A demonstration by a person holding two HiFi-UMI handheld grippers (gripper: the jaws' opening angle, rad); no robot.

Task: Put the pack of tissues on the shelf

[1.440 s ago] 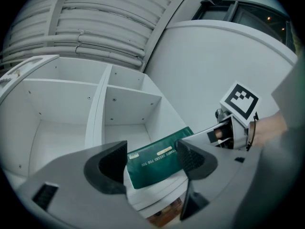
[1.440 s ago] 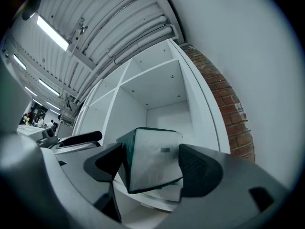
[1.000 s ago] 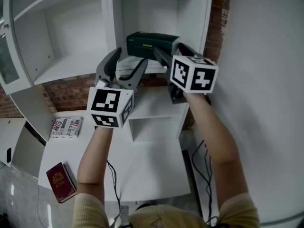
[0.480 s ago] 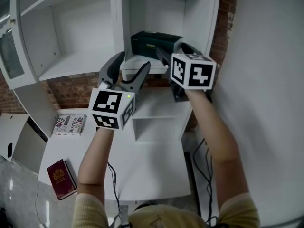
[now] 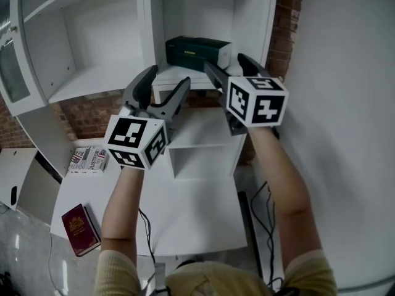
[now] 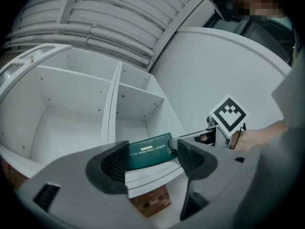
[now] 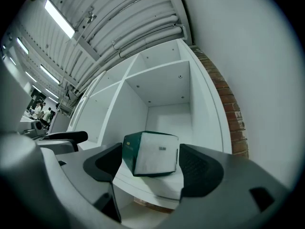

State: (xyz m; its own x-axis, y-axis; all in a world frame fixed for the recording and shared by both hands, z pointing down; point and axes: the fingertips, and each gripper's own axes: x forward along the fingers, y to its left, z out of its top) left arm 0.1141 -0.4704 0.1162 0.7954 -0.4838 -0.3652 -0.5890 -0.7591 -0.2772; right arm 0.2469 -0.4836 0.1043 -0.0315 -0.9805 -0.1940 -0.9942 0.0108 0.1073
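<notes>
2 tongs: your left gripper (image 5: pixel 168 79) and right gripper (image 5: pixel 223 60) both have their jaws wide apart, and neither pinches anything.
Pack position: the pack of tissues (image 5: pixel 196 52) lies on the shelf (image 7: pixel 157 185), upper middle of the head view, in the right-hand compartment near the front edge.
Right tongs: in the right gripper view the pack shows in the gap between the jaws but ahead of the pads, and looks clear of both.
Left tongs: they sit lower left of the pack, short of the shelf's front edge, touching nothing.
Step in hand: I judge the placing done and the pack released, so only your retreat is left.
Next move: draw the right gripper straight back along its own line with the jaws wide, so neither pad catches the pack's end.
Long axis: it lies level, running across the shelf from upper left toward the right of the head view, a little skewed to the front edge.
Facing: the white end face points at your right gripper, and the long green printed side faces the left gripper view.
</notes>
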